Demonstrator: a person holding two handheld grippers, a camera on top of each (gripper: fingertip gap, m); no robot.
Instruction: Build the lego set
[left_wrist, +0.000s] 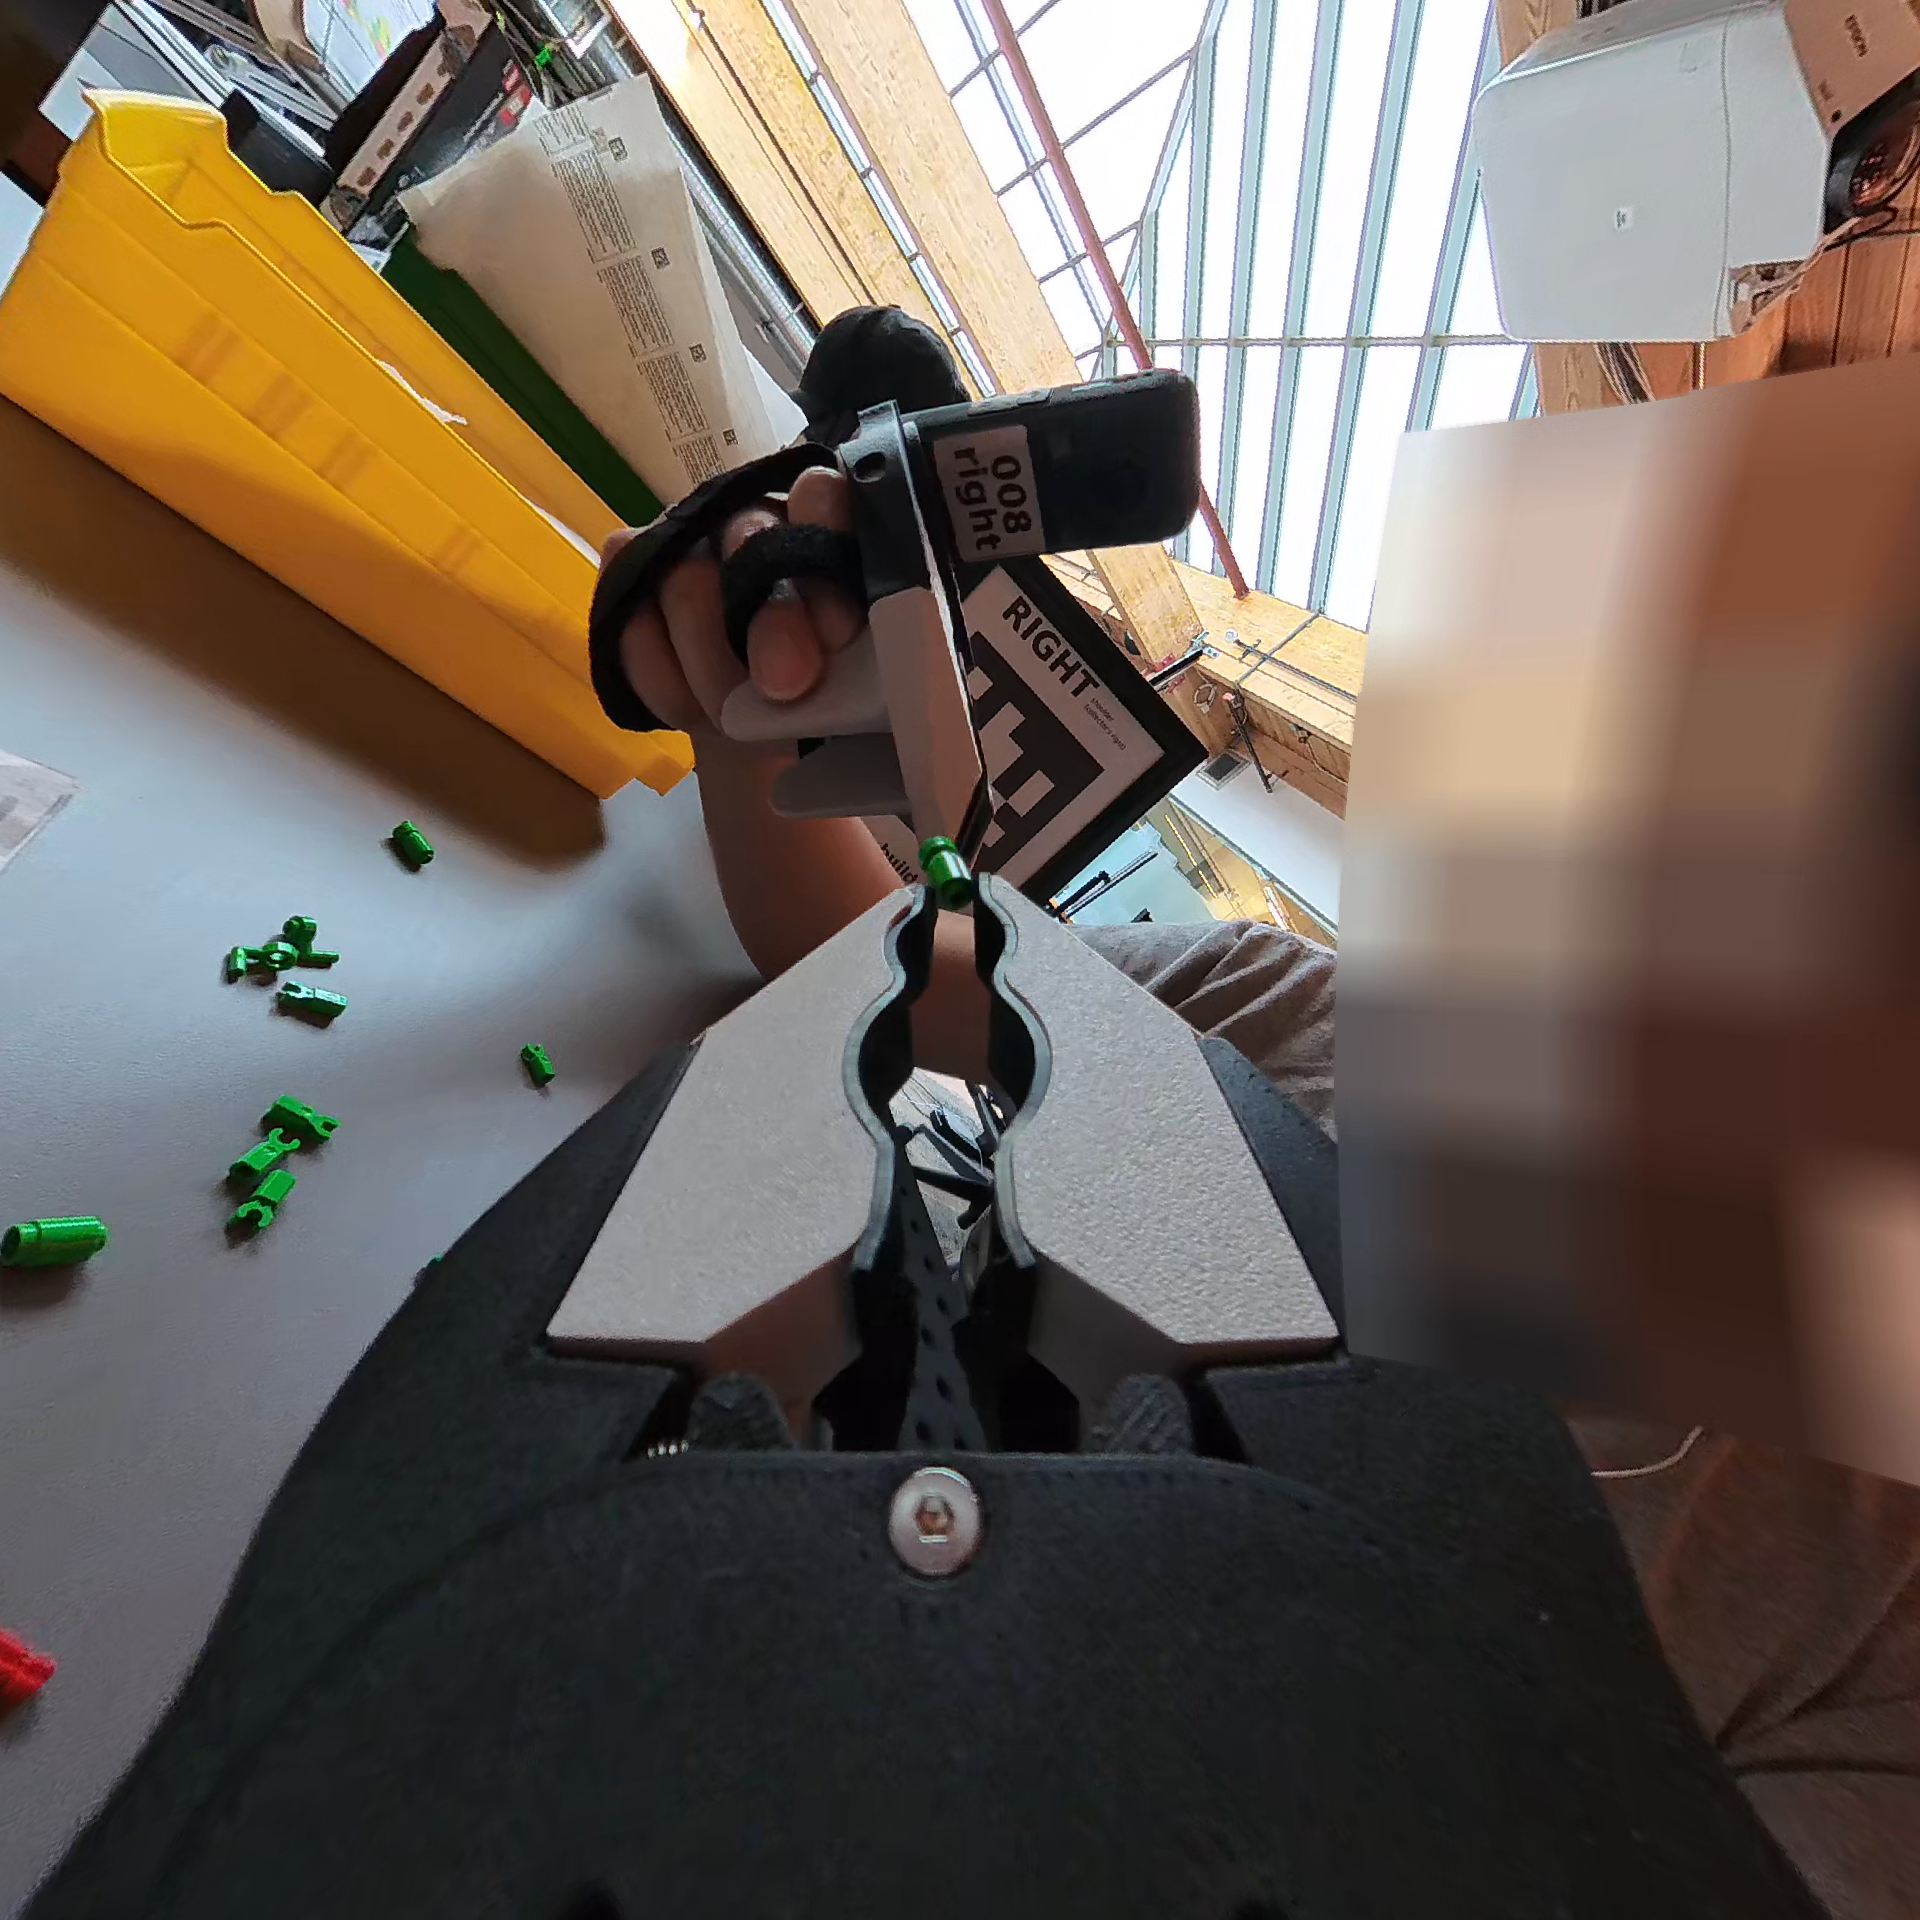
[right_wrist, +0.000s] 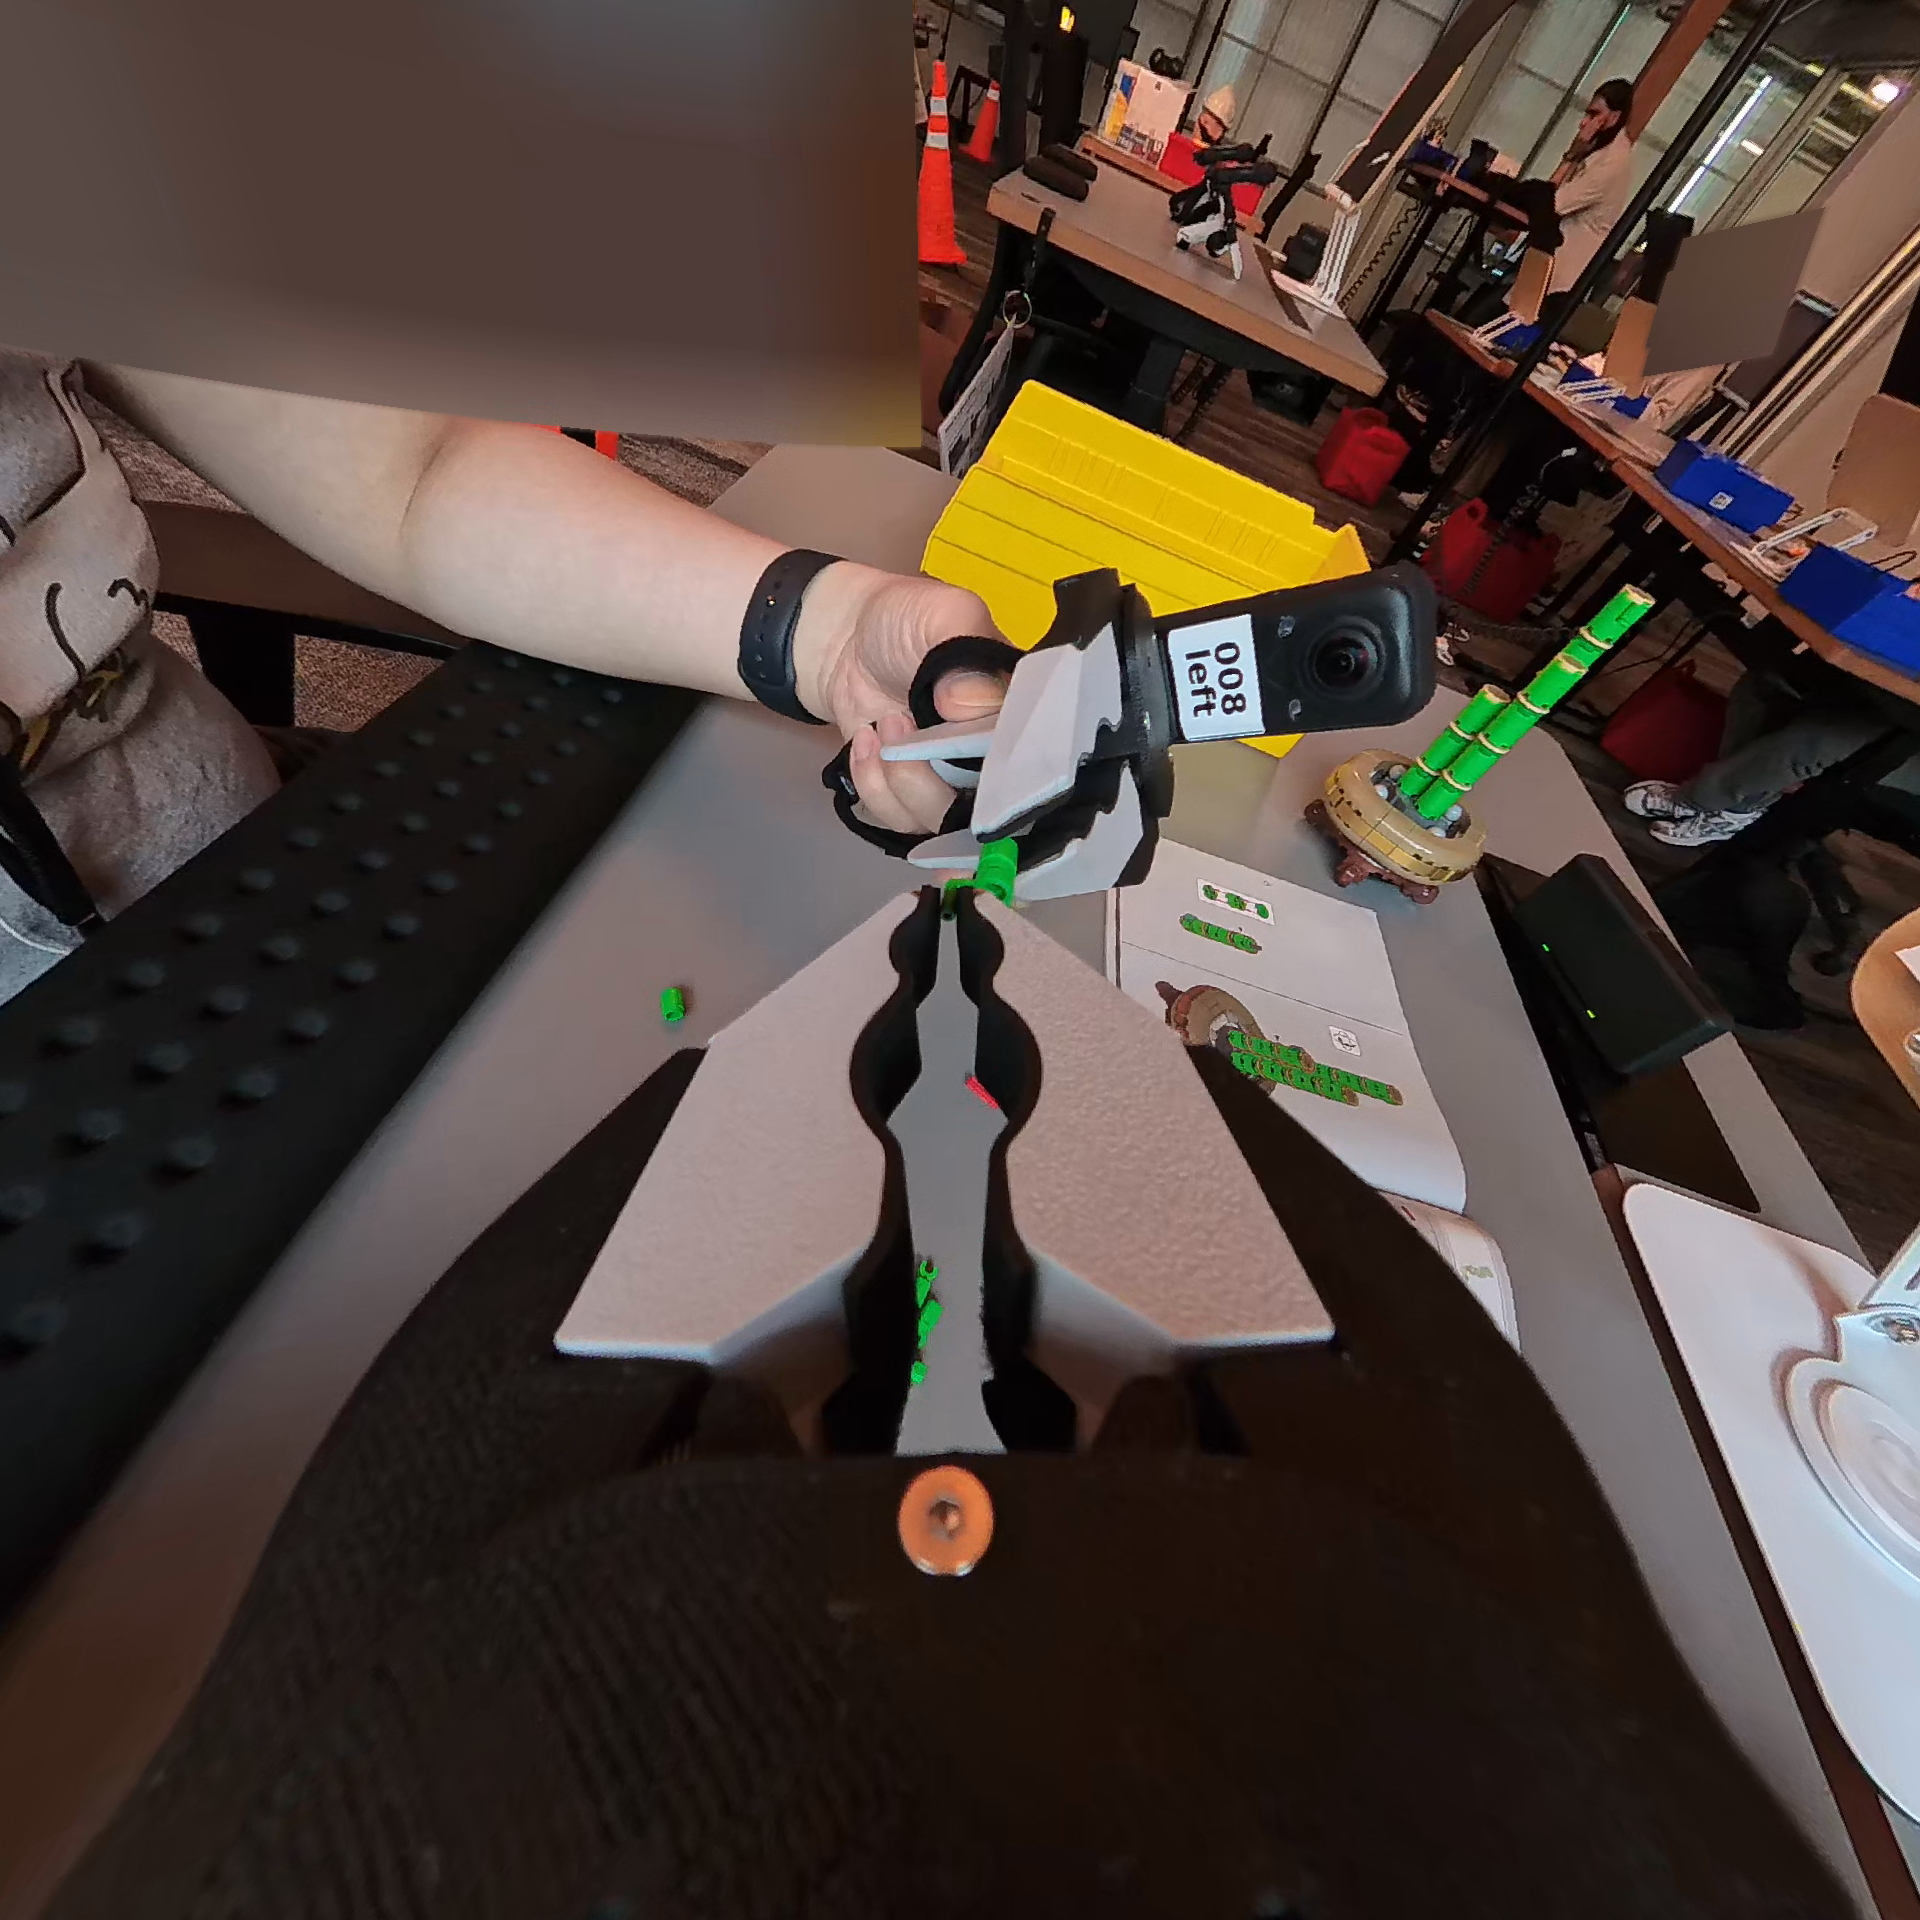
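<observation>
Left wrist view looks up along the left gripper, whose grey textured fingers pinch a small green cylinder piece right at their tips, so most of the part stands clear beyond the scalloped black pads. The right gripper meets it head-on from above, both tools raised off the worktop, probably so the two parts can be pushed together along one axis with nothing in the way.

In the right wrist view the right gripper is nearly closed on a thin green clip piece, gripped at the tips and touching the cylinder piece held in the left gripper. Whether the two pieces are already seated together I cannot tell.

Loose green pieces lie scattered on the smooth grey worktop, glossy hard plastic, some tubular, some with open C-shaped clips; a red piece sits at the edge. The yellow bin is ribbed moulded plastic. Beyond the grippers stands the partly built model: a round tan base on brown feet with jointed green stalks leaning out. An open instruction booklet lies flat beside it, within sight for checking the step. I judge the small parts slippery and easily twisted out of so shallow a pinch.
</observation>
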